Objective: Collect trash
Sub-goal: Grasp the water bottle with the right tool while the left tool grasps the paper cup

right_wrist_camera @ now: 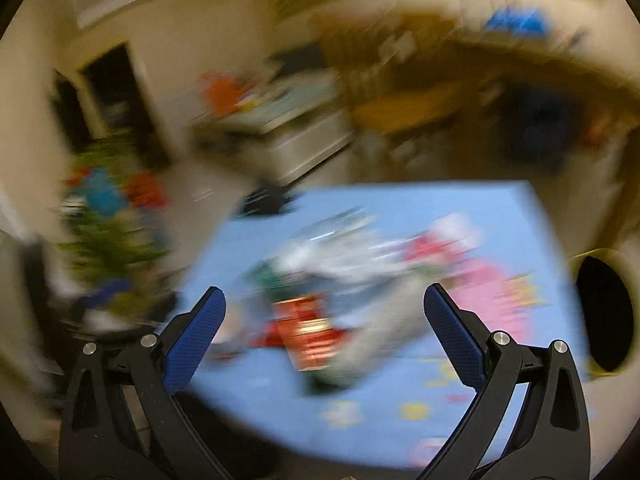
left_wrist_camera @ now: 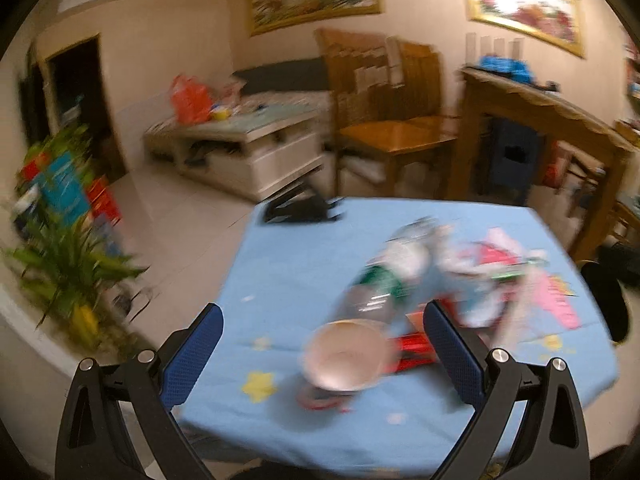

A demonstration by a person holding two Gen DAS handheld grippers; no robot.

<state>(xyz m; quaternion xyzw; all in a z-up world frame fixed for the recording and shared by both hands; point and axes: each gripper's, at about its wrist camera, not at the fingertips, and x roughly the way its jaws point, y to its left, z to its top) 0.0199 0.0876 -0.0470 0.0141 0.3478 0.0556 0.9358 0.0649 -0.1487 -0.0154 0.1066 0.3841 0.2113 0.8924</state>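
Left wrist view: left gripper (left_wrist_camera: pixel 322 322), jaws apart, frames a pale round paper bowl (left_wrist_camera: pixel 345 356) lower centre on the blue-clothed tabletop (left_wrist_camera: pixel 288 256); right gripper (right_wrist_camera: pixel 325 304) also spread, empty, farther back.

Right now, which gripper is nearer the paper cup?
Left, probably. The left gripper is open with the paper cup lying just below its fingers; the right gripper is open over blurred wrappers, cup not discernible.

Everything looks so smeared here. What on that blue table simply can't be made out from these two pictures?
- Right wrist view: motion blur smears the trash pile; only the red packet stands out.
- Left wrist view: print on the plastic bottle and pink wrapper is blurred.
- Left wrist view: the paper cup hides what lies beneath it.
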